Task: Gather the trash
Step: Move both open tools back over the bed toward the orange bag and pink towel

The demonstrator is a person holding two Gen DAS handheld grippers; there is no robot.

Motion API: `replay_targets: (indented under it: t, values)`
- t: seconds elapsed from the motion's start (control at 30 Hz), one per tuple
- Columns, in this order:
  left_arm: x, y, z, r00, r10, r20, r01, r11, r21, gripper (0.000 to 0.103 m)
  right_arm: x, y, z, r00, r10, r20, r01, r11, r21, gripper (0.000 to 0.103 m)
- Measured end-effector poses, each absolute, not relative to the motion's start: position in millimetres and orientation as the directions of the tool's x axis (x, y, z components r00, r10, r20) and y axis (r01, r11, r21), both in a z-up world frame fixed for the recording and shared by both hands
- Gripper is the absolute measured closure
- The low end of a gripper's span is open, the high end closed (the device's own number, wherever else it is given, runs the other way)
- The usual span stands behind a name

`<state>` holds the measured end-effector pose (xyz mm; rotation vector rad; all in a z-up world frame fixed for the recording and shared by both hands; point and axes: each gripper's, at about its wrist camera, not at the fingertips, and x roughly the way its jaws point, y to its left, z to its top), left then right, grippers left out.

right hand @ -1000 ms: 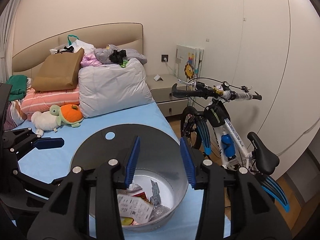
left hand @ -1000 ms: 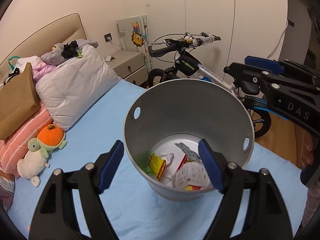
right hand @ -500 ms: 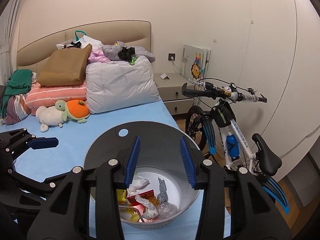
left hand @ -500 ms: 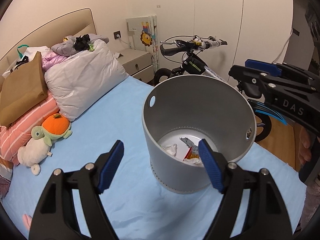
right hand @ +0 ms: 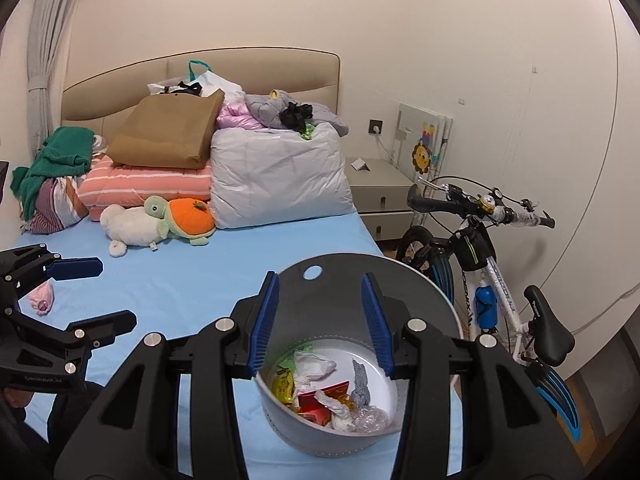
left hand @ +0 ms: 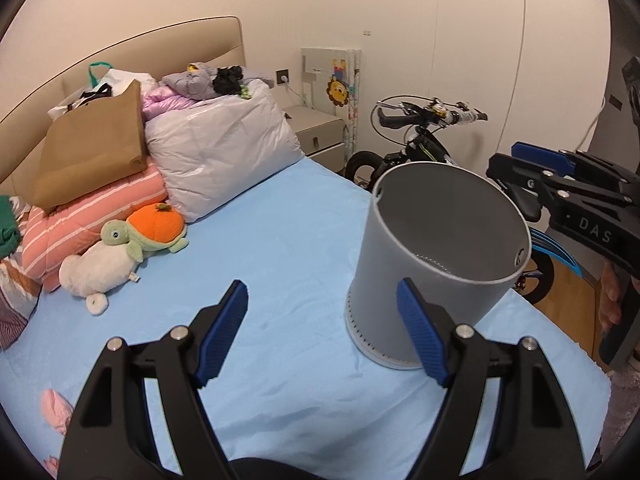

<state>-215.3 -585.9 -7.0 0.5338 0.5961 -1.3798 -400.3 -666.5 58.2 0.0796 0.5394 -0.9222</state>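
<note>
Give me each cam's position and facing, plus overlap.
Left wrist: on the left tongs, low over the blue bed, facing the headboard; beyond the trash bin, the right tongs and a hand.
Right wrist: on the right tongs, above the bin, looking in at wrappers; left tongs show.
Shared: bin, bicycle, turtle plush.

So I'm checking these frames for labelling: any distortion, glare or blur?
Left wrist view: strong fisheye bend, dark corners, the grey bin sharp, no glare. Right wrist view: same curvature, even indoor light, the trash in the bin readable, soft shadows only.
</note>
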Motion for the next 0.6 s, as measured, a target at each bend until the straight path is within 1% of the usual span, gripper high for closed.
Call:
replay_targets:
  t: [0.13,0.3,0.4,0.6]
  values:
    - [-177,-547,-13,0.162,-0.726,-0.668,0.974,0.227,-0.011,0.026,-362,-640,51,0.539,-0.684,-0.492,0.713,0.681,-0.166,0.060]
    - [-124,-489,-22,0.268,-0.684,-0.679,0.924,0.381,-0.020,0.026,-291,-596,32,0.628,-0.565,-0.535,0.577,0.799,-0.167,0.060]
    - [-92,-445,-26,0.337,-0.646,-0.685,0.879,0.477,-0.017,0.026,-249,-565,19,0.669,-0.495,-0.555,0.492,0.854,-0.169,0.060]
    - [-31,-352,-36,0.463,-0.546,-0.698,0.759,0.651,-0.006,0.026,-156,-498,-16,0.732,-0.304,-0.610,0.298,0.948,-0.114,0.060]
